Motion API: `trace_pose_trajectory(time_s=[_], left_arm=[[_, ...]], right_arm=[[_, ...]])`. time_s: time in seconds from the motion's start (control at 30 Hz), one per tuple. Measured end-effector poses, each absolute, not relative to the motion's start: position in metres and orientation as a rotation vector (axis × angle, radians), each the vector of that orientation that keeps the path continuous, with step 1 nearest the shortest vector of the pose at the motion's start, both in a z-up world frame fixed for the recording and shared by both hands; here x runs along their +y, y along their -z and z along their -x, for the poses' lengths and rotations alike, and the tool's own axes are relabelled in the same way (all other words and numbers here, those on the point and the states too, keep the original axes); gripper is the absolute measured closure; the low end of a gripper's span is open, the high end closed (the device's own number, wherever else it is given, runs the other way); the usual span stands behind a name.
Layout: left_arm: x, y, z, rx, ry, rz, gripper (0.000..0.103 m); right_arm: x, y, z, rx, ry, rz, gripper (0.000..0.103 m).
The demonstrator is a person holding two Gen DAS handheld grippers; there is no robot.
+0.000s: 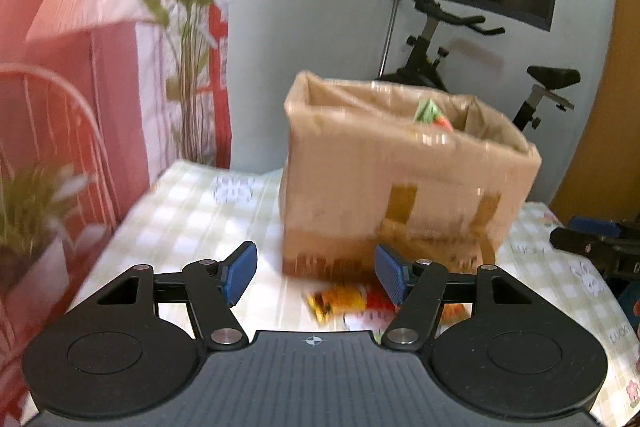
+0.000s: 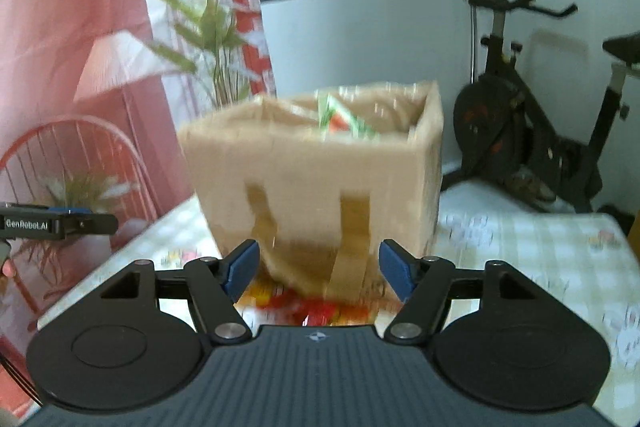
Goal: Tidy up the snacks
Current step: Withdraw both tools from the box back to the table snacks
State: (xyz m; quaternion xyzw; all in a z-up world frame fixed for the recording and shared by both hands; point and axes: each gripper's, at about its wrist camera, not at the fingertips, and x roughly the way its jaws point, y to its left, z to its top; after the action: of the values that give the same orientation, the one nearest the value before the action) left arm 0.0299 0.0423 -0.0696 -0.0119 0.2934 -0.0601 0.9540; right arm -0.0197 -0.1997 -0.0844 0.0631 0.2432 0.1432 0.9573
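Note:
A taped cardboard box [image 1: 400, 179] stands on the checked tablecloth, and a green and red snack packet [image 1: 430, 113] pokes up inside it. On the cloth in front of the box lie red and yellow snack packets [image 1: 344, 301]. My left gripper [image 1: 316, 269] hangs open just above and before them, holding nothing. The right wrist view shows the same box [image 2: 316, 175], the green packet [image 2: 340, 119] in it and the red and yellow packets [image 2: 308, 307] at its foot. My right gripper [image 2: 320, 269] is open and empty above those packets. Both views are blurred.
The right gripper's body [image 1: 592, 247] shows at the right edge of the left wrist view; the left gripper's body [image 2: 60, 223] shows at the left of the other. A potted plant [image 1: 36, 223] and a red wire chair [image 2: 72, 163] stand left of the table. An exercise bike [image 2: 532, 131] stands behind.

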Motion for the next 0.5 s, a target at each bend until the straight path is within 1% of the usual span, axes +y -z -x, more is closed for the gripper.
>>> trace_pose_trajectory(time_s=[0.07, 0.13, 0.2, 0.27, 0.37, 0.5], left_arm=[[0.041, 0.079, -0.026, 0.615, 0.121, 0.026, 0.035], [0.039, 0.088, -0.023, 0.628, 0.115, 0.025, 0.035], [0.038, 0.094, -0.022, 0.639, 0.107, 0.029, 0.035], [0.039, 0.1, -0.021, 0.646, 0.103, 0.04, 0.035], [0.039, 0.106, -0.022, 0.659, 0.1, 0.046, 0.035], [0.035, 0.112, -0.018, 0.667, 0.096, 0.031, 0.035]], right_arm=[[-0.193, 0.098, 0.026, 0.527, -0.288, -0.12, 0.028], [-0.186, 0.11, 0.03, 0.563, -0.291, -0.116, 0.025], [-0.178, 0.121, 0.034, 0.598, -0.296, -0.109, 0.019], [-0.17, 0.131, 0.038, 0.623, -0.295, -0.105, 0.01], [-0.159, 0.147, 0.04, 0.682, -0.307, -0.1, 0.007], [-0.146, 0.165, 0.04, 0.751, -0.307, -0.086, 0.006]])
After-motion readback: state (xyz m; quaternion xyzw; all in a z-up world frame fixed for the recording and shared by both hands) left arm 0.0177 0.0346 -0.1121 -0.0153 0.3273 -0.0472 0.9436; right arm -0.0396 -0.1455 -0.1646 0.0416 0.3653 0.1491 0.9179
